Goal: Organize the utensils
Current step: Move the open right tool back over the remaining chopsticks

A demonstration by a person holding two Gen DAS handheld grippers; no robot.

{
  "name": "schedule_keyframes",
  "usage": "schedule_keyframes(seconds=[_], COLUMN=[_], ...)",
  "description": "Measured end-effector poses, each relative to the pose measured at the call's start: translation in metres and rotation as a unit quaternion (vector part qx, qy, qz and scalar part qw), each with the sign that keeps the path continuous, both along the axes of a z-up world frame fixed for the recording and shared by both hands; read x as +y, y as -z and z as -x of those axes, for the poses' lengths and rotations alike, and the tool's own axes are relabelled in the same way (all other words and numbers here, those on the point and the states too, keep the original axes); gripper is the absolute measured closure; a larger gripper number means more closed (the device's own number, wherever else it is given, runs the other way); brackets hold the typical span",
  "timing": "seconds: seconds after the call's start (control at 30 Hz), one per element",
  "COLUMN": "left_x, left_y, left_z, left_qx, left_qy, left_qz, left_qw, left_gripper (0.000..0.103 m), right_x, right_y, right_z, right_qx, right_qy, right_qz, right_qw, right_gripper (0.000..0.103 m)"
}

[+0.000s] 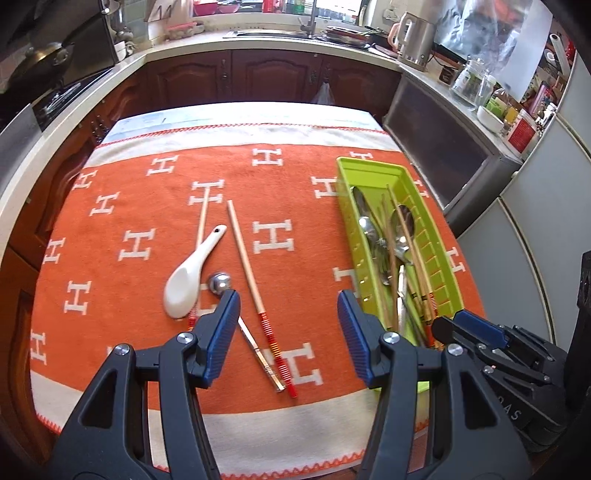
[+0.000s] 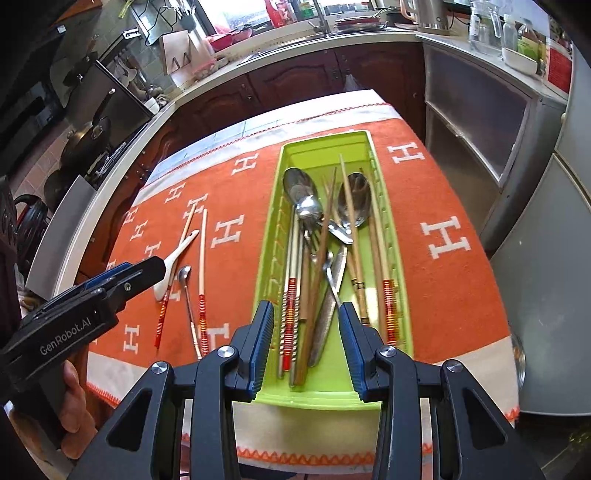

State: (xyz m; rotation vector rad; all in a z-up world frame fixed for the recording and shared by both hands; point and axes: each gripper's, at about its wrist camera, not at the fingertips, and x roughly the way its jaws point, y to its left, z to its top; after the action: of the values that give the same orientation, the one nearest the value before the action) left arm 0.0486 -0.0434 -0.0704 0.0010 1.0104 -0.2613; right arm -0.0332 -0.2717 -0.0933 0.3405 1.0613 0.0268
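A green utensil tray [image 1: 373,168] [image 2: 325,147] on the orange cloth holds metal spoons [image 2: 301,192], a fork, a knife and several chopsticks. On the cloth to its left lie a white ceramic spoon [image 1: 188,280] [image 2: 173,258], a small metal spoon [image 1: 220,282] [image 2: 186,291] and two red-ended chopsticks [image 1: 245,266] [image 2: 202,258]. My left gripper [image 1: 288,302] is open and empty above the small spoon and chopstick. My right gripper [image 2: 306,314] is open and empty over the tray's near end.
The orange cloth with white H marks [image 1: 147,206] covers a small table. Kitchen counters, a sink [image 1: 273,33], a kettle [image 1: 417,37] and jars [image 1: 469,81] surround it. A grey cabinet [image 2: 480,122] stands close on the right.
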Motion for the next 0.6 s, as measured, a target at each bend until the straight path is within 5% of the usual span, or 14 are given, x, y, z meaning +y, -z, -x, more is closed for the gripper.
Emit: schedule_keyframes(seconds=[0.6], left_x=[0.114], left_y=[0.038], left_z=[-0.01], left_qx=[0.021], left_qy=[-0.088], left_qz=[-0.01], left_qw=[0.9958], left_gripper=[0.051], right_x=[0.113], right_y=[0.01], right_z=[-0.069], right_qx=[0.0], right_qy=[-0.129], right_qz=[0.011], right_qw=[0.992], right_gripper=[0.067])
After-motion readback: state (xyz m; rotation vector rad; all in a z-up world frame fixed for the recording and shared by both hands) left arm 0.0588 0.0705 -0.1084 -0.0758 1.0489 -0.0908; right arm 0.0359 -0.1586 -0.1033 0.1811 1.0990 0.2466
